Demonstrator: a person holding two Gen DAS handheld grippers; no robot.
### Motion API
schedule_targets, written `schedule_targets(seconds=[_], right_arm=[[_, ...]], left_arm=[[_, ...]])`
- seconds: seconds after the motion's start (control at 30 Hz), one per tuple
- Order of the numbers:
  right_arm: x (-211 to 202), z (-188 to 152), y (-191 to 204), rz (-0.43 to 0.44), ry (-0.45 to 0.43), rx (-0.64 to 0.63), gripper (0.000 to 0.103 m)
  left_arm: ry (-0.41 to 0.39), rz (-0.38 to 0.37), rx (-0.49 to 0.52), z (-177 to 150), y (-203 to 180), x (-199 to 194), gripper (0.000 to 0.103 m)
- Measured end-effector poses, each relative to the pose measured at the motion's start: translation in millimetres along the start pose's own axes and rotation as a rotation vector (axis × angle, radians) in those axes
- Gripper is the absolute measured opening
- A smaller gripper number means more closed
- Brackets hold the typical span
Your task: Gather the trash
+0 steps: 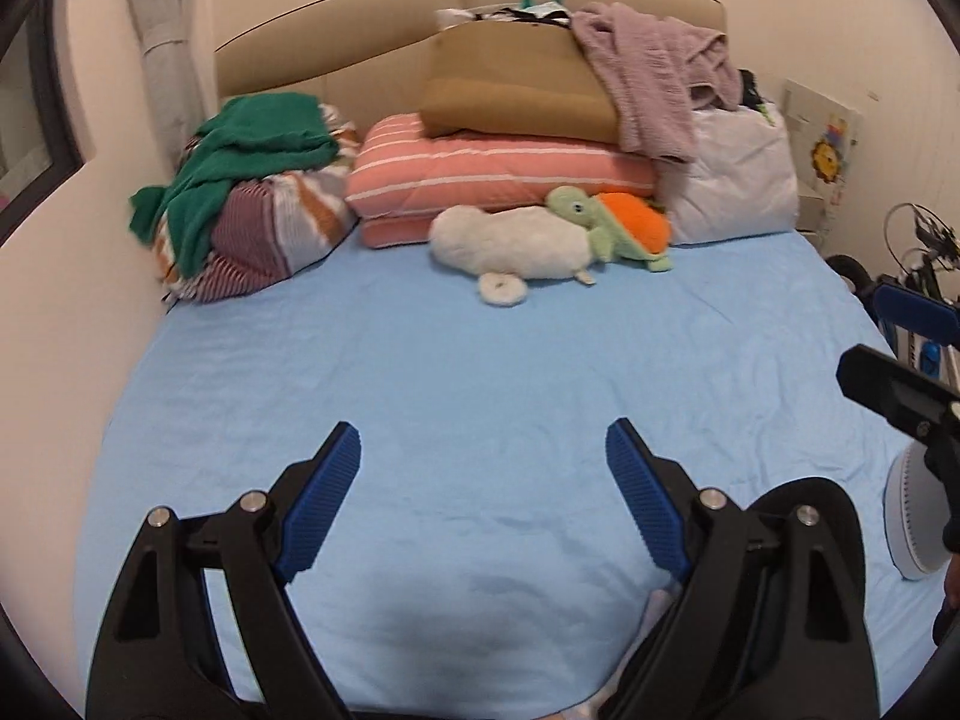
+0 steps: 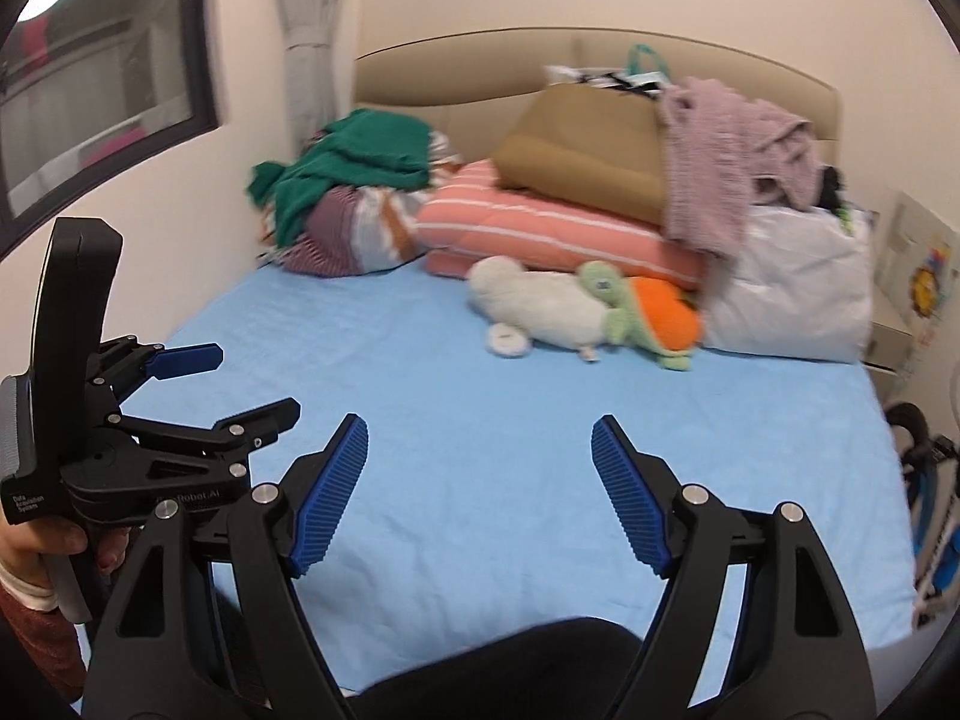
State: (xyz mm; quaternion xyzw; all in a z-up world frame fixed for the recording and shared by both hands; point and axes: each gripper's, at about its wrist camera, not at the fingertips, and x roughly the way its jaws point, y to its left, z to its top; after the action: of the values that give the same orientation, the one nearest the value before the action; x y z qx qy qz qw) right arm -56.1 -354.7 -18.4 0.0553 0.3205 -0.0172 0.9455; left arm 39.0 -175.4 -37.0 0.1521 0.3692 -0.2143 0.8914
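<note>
Both views look across a bed with a light blue sheet (image 1: pixel 456 396) (image 2: pixel 480 396). No loose litter shows on the bare sheet. My left gripper (image 1: pixel 483 450) hangs open over the near part of the sheet, with nothing between its blue pads. It also shows at the left of the right wrist view, left gripper (image 2: pixel 258 381), held by a hand and open. My right gripper (image 2: pixel 480 444) is open and empty too, over the near middle of the bed. In the left wrist view the right gripper (image 1: pixel 882 339) enters from the right edge.
Along the headboard lie a green garment (image 1: pixel 252 150) on striped bedding, a pink striped quilt (image 1: pixel 480 180) under a brown one, a lilac blanket (image 1: pixel 654 84) and a white bag (image 1: pixel 738 180). Plush toys (image 1: pixel 528 246) sit in front. A white fan (image 1: pixel 912 528) stands right of the bed.
</note>
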Motion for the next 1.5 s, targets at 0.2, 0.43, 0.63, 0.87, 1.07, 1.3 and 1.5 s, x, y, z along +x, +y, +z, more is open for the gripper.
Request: schedule_targets(seconds=[0.2,0.43,0.63,0.87,1.07,1.3,1.5], right_arm=[[35.0,4.8,59.9,0.095,0.033,-0.055,0.074],[47.5,6.4,105.3,0.168,0.058,-0.072,0.074],[50.4,5.7,120.8,0.180,0.093,-0.072,0.075],[49.8,7.0,127.2,0.181,0.108,-0.075,0.076],[47.7,6.3,125.9,0.172,0.113,-0.072,0.076],[45.5,4.9,123.8,0.170,0.115,-0.063,0.076],[44.8,4.4,123.8,0.172,0.114,-0.065,0.076]], left_arm=[[0.005,0.118,-0.102,-20.0,61.6,-17.6,0.084],[0.018,0.189,-0.193,-39.6,106.9,-38.6,0.085],[0.024,0.211,-0.252,-52.4,127.4,-56.5,0.085],[0.034,0.201,-0.260,-56.7,131.9,-61.2,0.085],[0.027,0.188,-0.272,-55.3,129.7,-64.5,0.085],[0.009,0.185,-0.271,-51.1,127.5,-70.3,0.085],[0.004,0.173,-0.276,-51.2,126.0,-73.1,0.085]])
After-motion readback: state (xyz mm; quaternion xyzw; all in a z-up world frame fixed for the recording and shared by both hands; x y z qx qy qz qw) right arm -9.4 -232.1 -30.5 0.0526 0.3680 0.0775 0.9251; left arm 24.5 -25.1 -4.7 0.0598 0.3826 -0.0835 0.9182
